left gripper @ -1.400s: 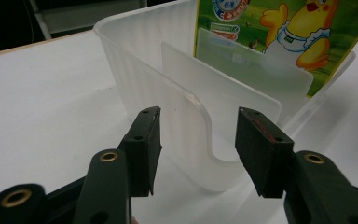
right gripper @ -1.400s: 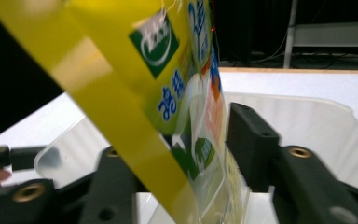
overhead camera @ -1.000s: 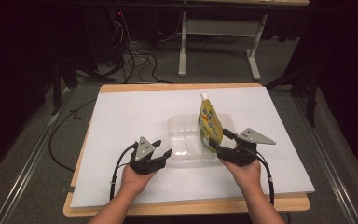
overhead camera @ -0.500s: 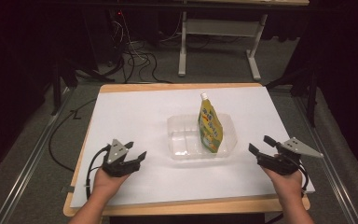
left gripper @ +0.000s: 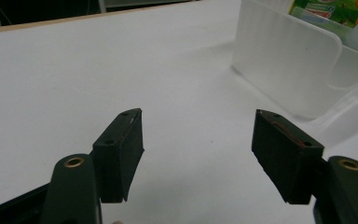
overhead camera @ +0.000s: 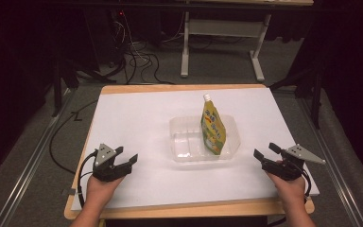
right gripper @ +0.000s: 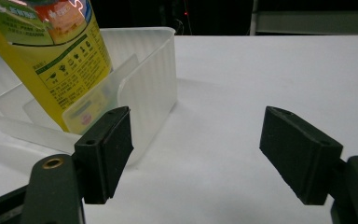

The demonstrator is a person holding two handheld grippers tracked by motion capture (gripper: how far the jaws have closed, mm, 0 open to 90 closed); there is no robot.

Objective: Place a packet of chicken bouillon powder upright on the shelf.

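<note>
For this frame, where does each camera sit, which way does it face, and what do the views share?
High view: above the near table edge, looking forward and down; forearms, left claw, right claw.
Left gripper view: rides the left claw, facing the clear tray; jaws open.
Right gripper view: rides the right claw, facing the yellow pouch; jaws open.
Shared: tray, pouch, white table.
</note>
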